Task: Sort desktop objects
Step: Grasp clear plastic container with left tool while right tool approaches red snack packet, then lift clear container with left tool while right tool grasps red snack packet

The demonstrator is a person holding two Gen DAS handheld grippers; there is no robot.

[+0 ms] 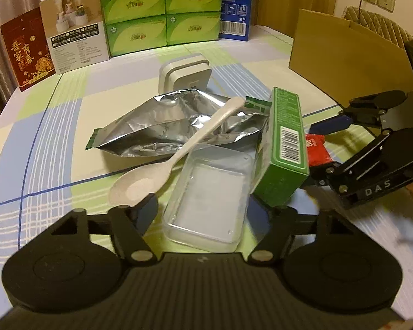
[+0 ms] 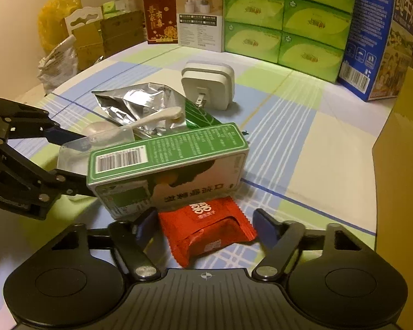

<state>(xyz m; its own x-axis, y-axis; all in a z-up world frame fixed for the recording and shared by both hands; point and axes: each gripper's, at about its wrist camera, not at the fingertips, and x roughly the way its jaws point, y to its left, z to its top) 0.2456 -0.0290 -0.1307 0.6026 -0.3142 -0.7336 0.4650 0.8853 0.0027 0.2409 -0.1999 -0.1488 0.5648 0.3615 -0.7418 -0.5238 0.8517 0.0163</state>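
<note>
Your right hand-held gripper is the nearer one to the red snack packet. The packet lies flat on the bench, right between the two blue pads. The pads are apart. The left pad looks very close to the packet's edge, and the right pad has a small gap beside it. So the packet is not pinched yet. Its long side runs across from pad to pad, a little slanted, so you squeeze it along its length.

Your left hand-held gripper has the clear plastic tray between its fingers. The fingers are apart too, one on each side of the tray, and I cannot tell if they touch it. The tray's long side points away from you, so the fingers close across its short width.

Just past the packet, the green box leans up on its edge, with one end resting on the tray. If the tray moves, I think the box may tip.

The cream spoon lies slanted over the tray's left rim. Behind it lies the silver foil bag. Farther back stands the white plug adapter, well apart from both hands.
</note>
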